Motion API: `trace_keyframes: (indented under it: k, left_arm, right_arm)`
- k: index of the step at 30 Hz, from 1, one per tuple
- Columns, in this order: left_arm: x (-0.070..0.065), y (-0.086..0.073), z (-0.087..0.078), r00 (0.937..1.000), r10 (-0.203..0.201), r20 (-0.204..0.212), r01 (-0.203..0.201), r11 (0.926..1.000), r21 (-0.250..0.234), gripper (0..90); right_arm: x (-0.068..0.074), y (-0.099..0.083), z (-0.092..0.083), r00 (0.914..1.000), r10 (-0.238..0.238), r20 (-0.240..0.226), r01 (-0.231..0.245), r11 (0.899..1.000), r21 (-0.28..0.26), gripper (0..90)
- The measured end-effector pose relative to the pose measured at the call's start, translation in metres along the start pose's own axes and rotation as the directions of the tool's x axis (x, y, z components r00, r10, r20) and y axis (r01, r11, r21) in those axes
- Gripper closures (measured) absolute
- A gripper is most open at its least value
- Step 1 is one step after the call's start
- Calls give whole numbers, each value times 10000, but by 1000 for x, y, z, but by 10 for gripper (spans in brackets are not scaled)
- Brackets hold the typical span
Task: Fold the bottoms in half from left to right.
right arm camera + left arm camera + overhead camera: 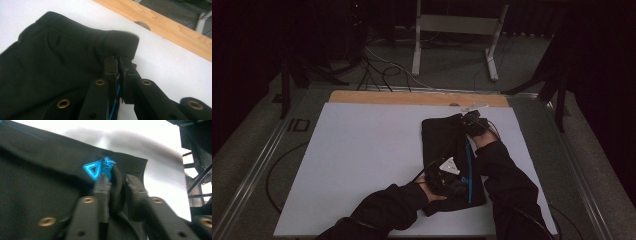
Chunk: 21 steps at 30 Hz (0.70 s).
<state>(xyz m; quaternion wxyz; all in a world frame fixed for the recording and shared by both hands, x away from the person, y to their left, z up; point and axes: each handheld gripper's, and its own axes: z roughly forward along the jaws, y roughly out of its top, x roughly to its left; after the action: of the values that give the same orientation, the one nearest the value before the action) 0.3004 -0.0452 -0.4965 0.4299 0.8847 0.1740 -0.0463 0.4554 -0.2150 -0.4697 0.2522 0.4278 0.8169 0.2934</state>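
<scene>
Left gripper [116,183] is sitting part-open, a fold of the black garment [447,145] between its jaws, apparently loose. Right gripper [117,67] is pinching the garment's far edge, jaws narrow.

So the folded garment [447,160] sits on the right half of the white board [362,160], which lies on top of the table [412,97] (a strip of the table sticks out behind the board's far edge). The left gripper [443,175] is over the garment's near end, with a fold of the cloth sitting between its jaws, right beside the printed logo [98,167]. The right gripper [474,124] is at the garment's far right corner, jaws close together around the cloth edge there. Behind the table there's a metal stand [457,37] on the floor, with cables [379,70] lying to its left.
</scene>
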Motion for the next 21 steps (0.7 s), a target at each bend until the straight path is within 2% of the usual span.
trace_keyframes:
  k: [2, 4, 8, 11, 15, 17, 19, 21]
  left_arm:
    - [0, -1, -3, 10000, -10, 60, 11, 9999, -114, 563]
    - [0, -1, -6, 10000, 38, 62, -38, 10000, -46, 508]
    - [2, -3, -13, 9998, -175, 32, 174, 9998, 139, 373]
    - [2, -5, -17, 9997, -229, -64, 231, 9996, 190, 284]
    - [1, -6, -25, 9996, -254, -136, 258, 9994, 234, 148]
    - [0, -7, -30, 9996, -186, -235, 191, 9996, 216, 141]
    - [-1, -7, -35, 10000, -31, -34, 32, 9997, 262, 49]
    - [-2, -7, -42, 10000, 30, -10, -30, 9997, 226, 13]
  right_arm:
    - [0, -1, -1, 9999, 95, 32, -95, 9999, 54, 793]
    - [-1, -2, -2, 9999, 110, -40, -110, 9999, 16, 720]
    - [-1, -4, -5, 9994, 164, -308, -164, 9999, -8, 537]
    - [0, -4, -8, 9984, 361, -444, -364, 9993, -66, 441]
    - [2, -5, -12, 9952, 531, -816, -545, 9984, -145, 305]
    - [4, -5, -14, 9919, 567, -1138, -583, 9982, -109, 217]
    - [6, -6, -16, 9869, 515, -1528, -536, 9985, -96, 144]
    - [8, -7, -20, 9828, 614, -1743, -658, 9976, -198, 140]
